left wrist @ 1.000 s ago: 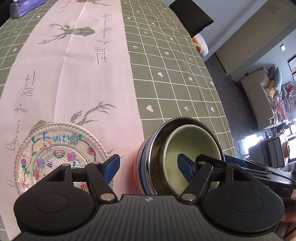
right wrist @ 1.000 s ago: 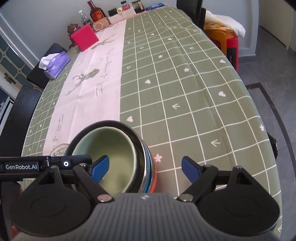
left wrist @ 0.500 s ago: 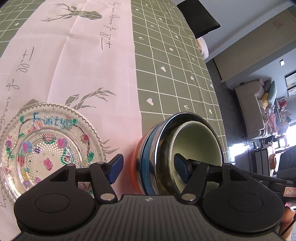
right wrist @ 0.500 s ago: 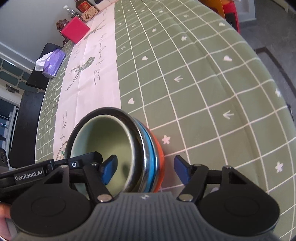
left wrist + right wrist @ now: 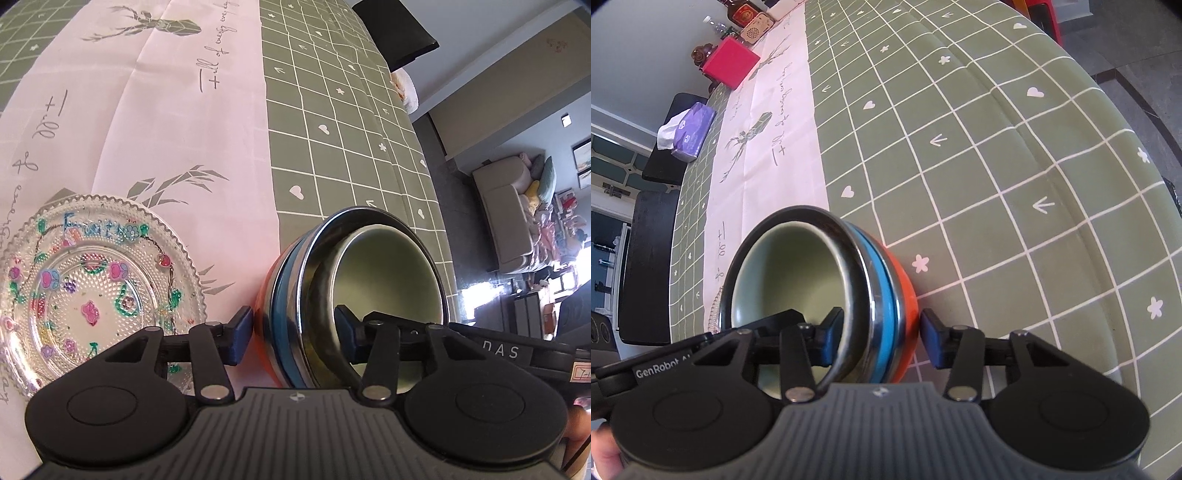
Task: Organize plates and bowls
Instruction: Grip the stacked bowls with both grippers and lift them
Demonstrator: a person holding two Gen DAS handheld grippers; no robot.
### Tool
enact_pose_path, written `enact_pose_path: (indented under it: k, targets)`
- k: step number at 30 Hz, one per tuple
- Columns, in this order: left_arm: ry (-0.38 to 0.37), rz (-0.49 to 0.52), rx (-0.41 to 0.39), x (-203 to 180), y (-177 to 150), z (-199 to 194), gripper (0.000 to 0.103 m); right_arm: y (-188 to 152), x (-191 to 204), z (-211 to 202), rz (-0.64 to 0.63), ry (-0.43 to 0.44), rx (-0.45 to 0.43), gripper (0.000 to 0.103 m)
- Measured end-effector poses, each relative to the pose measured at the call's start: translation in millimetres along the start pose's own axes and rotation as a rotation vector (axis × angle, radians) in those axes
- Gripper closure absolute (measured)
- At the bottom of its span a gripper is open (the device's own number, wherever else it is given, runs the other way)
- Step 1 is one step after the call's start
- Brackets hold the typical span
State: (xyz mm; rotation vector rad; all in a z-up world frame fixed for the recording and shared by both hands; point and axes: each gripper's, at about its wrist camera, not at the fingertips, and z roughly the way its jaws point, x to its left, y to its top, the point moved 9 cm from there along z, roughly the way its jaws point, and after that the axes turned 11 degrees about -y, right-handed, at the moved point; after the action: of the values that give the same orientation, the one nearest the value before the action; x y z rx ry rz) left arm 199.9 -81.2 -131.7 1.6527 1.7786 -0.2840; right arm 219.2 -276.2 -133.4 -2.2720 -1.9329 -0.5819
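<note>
Bowls: nested stack (image 5: 354,280) sits low in the middle of both views, between the two tools.
Left gripper (image 5: 291,334): jaws closing astride the stack's wall, one pad inside the green bowl (image 5: 384,266), one against the orange outside; firm pressure hard to judge.
Right gripper (image 5: 882,338): jaws closing astride the opposite wall, outer pad seemingly just clear of the orange.
Glass plate (image 5: 92,280): lower left of the left view, beside the stack.
Tablecloth (image 5: 997,155): green grid under everything.
</note>
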Motion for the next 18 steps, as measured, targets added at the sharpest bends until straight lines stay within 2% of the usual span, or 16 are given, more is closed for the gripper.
enact_pose_path:
  k: [4, 11, 18]
  targets:
    - [0.044, 0.055, 0.009, -4.1, -1.4, 2.5, 0.051, -0.6, 3.2, 5.5, -0.032, -0.014, 0.007, 0.057]
    - [0.037, 0.035, 0.01, 0.1, -2.2, 8.6, 0.049, -1.1, 1.5, 5.1, -0.014, -0.012, -0.005, 0.058]
    - [0.053, 0.024, 0.001, 0.7, -3.8, 5.3, 0.051, -2.1, 1.6, 4.6, -0.012, -0.009, -0.015, 0.058]
